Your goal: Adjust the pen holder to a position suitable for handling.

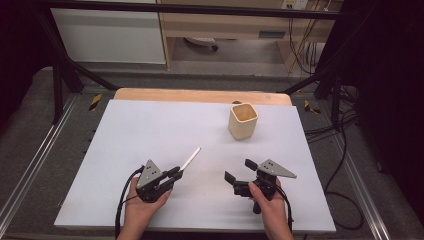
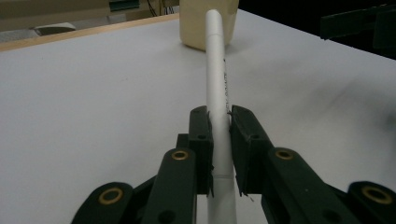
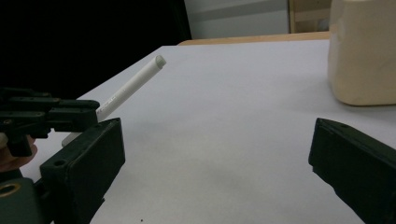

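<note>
Right tongs (image 3: 217,163) jaws wide apart; cream cup (image 3: 362,51) far right; left tongs (image 3: 70,116) grip white tube (image 3: 133,86).

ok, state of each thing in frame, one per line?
White plastic pen-like tube: clamped near one end, lifted off the table, free end aimed toward the cup.
Cream square-mouthed cup: upright on the table, open top, nothing visible inside, untouched.
Left gripper: shut on the tube.
Right gripper: open wide, holding nothing.
White table sheet: flat.
</note>
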Tool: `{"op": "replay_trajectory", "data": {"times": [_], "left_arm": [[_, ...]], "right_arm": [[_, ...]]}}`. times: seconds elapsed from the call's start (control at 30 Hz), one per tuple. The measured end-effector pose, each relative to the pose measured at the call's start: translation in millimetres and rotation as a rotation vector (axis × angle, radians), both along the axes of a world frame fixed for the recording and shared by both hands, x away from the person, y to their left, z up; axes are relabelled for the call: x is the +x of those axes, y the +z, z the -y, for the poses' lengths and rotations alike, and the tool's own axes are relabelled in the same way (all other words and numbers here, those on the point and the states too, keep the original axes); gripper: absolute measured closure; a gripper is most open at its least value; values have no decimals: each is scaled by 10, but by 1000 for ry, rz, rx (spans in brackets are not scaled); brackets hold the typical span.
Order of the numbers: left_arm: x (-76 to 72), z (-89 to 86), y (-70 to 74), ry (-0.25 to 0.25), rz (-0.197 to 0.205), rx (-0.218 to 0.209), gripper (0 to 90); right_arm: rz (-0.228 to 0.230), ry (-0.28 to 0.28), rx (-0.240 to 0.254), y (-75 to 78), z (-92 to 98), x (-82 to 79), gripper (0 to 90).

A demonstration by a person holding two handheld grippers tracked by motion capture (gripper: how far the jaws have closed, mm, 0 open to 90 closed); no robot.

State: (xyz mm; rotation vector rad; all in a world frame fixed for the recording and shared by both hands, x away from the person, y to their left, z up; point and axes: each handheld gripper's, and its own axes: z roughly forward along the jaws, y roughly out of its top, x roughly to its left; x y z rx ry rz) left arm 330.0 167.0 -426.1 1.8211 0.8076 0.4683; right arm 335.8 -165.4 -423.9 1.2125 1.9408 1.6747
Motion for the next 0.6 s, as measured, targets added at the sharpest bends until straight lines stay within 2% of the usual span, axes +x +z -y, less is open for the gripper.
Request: {"op": "replay_trajectory", "data": {"times": [0.17, 0.37, 0.43, 0.6], "left_arm": [[-19, -4, 23, -3, 8, -2, 791], [-17, -45, 55, 1, 8, -12, 791], [-13, -60, 87, 2, 17, -12, 791], [-27, -96, 127, 9, 36, -7, 791]], "right_arm": [[16, 30, -50, 11, -92, -47, 28], [17, 29, -57, 35, -82, -45, 23], [7, 25, -56, 51, -82, -16, 22], [23, 23, -87, 187, -137, 75, 22]]}}
